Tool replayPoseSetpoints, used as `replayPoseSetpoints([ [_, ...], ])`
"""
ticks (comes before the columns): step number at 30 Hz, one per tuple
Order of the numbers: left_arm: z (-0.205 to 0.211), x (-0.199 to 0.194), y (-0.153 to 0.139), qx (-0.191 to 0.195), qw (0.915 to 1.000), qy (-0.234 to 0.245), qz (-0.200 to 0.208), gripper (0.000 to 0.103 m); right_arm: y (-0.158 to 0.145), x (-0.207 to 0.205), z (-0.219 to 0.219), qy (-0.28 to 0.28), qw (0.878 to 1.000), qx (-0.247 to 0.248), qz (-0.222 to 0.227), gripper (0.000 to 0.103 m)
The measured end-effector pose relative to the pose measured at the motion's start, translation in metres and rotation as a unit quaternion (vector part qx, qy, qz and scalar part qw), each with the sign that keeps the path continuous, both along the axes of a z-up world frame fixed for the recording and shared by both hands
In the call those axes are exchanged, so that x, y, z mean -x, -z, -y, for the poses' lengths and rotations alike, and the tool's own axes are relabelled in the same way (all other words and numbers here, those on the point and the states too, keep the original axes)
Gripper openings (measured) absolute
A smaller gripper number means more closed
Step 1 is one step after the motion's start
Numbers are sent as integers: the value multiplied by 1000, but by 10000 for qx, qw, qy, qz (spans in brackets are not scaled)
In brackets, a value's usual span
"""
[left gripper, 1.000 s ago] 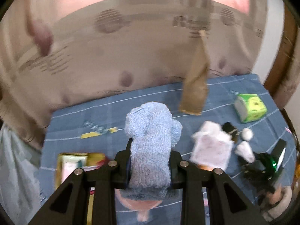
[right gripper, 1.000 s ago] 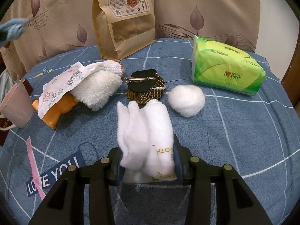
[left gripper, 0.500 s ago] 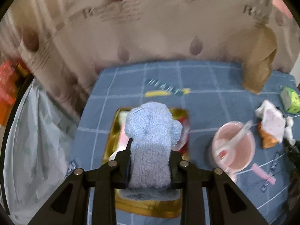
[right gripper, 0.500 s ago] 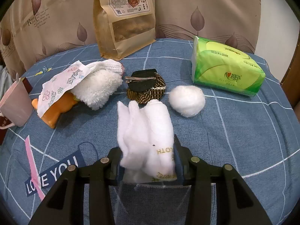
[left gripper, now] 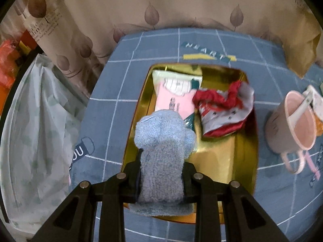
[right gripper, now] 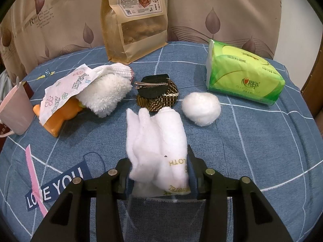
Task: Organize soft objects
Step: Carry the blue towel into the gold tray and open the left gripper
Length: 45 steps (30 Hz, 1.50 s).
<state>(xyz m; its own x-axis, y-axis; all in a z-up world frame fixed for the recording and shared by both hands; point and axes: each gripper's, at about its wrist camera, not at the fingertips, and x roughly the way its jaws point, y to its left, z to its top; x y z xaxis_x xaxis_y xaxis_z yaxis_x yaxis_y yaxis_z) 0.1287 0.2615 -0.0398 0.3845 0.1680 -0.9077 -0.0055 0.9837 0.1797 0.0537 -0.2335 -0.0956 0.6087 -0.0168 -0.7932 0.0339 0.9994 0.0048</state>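
The left gripper point(left gripper: 161, 183) is clamped on a fluffy blue sock point(left gripper: 163, 151), light and squashy, best held mid-body; its long axis runs forward between the fingers, over the near end of the gold tray point(left gripper: 245, 161). The right gripper point(right gripper: 158, 173) pinches a soft white cloth point(right gripper: 155, 141), probably folded, likewise pointing forward.
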Motion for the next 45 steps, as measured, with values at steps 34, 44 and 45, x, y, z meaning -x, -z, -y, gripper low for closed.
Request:
replayPoseSetpoints([
  [34,-11,19,-4,205,9996,-101,168,42,0,1,0,2,10000,66,-1,42],
  [44,2,49,-8,258,9934,-687,882,44,0,0,0,-20,10000,-28,4,45],
  [45,3,52,-8,291,9925,-725,941,44,-1,0,1,-13,10000,-30,1,45],
])
